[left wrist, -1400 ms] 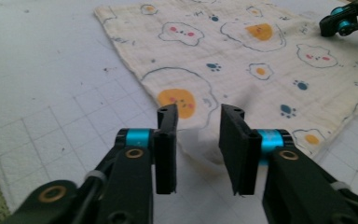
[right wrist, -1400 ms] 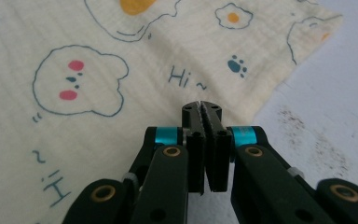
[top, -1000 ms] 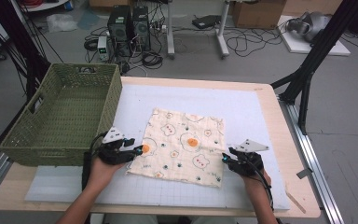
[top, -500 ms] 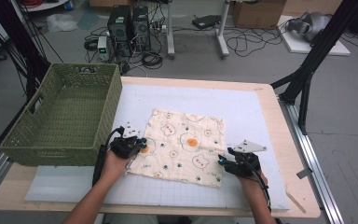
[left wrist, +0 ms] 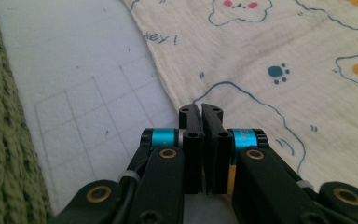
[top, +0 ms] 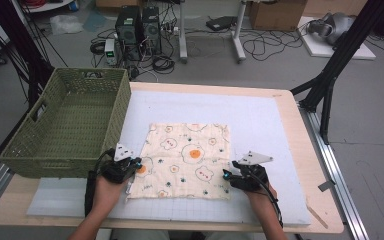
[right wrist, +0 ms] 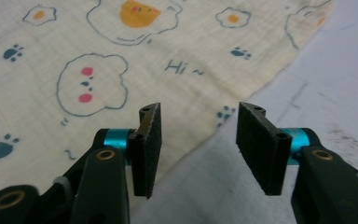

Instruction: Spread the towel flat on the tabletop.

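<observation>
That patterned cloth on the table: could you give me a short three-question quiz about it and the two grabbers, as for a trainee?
1. True or false: the cloth lies inside the green basket.
2. Which gripper has its jaws closed together: A) left gripper B) right gripper?
3. What greeting is printed on the cloth in the right gripper view?

Key: 1. False, it lies flat on the white mat beside the basket. 2. A. 3. "Hi ~".

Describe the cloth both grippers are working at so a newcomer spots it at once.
On the white gridded mat, just right of the green woven basket, lies a cream square cloth, spread flat. Nothing else there carries its print of fried eggs, bear faces and blue paw marks.
</observation>
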### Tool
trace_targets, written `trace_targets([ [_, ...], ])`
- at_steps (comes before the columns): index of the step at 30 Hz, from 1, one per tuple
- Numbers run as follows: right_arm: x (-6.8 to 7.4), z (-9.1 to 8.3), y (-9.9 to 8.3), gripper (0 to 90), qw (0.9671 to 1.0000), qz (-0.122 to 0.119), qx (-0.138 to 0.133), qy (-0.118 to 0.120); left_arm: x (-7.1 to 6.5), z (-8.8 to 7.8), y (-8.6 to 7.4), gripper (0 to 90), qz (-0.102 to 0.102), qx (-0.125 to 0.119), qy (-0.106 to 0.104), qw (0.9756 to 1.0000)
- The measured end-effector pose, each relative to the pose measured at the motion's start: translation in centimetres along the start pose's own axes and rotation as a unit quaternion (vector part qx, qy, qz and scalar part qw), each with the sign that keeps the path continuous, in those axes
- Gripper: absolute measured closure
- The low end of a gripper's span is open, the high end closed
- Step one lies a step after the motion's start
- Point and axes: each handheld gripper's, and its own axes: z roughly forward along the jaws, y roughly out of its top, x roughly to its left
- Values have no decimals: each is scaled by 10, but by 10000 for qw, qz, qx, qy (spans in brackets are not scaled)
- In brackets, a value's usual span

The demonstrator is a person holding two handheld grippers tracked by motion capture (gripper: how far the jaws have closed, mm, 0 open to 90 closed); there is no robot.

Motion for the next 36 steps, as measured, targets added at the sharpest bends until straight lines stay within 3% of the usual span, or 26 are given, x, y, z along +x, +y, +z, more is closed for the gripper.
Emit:
trace_targets([
  [4, 5, 4, 0, 734, 9996, -22, 146, 223, -3, -1, -2, 854, -37, -56, -153, 9999],
  [5, 5, 3, 1, 825, 9995, -23, 203, 257, -4, 0, -2, 841, -75, -87, -200, 9997],
  [6, 6, 2, 2, 855, 9994, -143, 241, 224, -4, 0, -2, 817, -118, -109, -260, 9995],
  [9, 10, -1, 3, 868, 9983, -414, 398, 22, -3, 2, 1, 657, -201, -199, -415, 9987],
  [11, 8, -5, 1, 868, 9982, -391, 442, -65, -3, 4, 4, 568, -260, -247, -448, 9984],
  [15, 0, -15, -7, 868, 9981, -351, 479, -176, 1, 9, 14, 511, -318, -322, -503, 9977],
  [18, -1, -22, -12, 860, 9983, -301, 496, 34, 7, 19, 20, 522, -335, -353, -414, 9980],
  [21, 1, -27, -14, 817, 9980, -366, 516, -4, 14, 29, 25, 528, -522, -337, -386, 9973],
  [26, -8, -27, -11, 609, 9995, -91, 148, -249, 10, 40, 28, 648, -138, -226, -443, 9987],
  [29, -18, -19, -5, 524, 9988, 143, -52, -458, 9, 41, 29, 699, -122, -160, -327, 9993],
  [33, -27, 0, 7, 523, 9978, 263, -104, -606, 11, 41, 29, 857, 24, -143, -172, 9997],
  [35, -29, 11, 13, 549, 9979, 310, -81, -568, 11, 41, 29, 865, 50, -148, -13, 9999],
  [36, -29, 17, 15, 608, 9978, 345, 12, -561, 11, 41, 29, 869, 60, -150, 33, 9999],
])
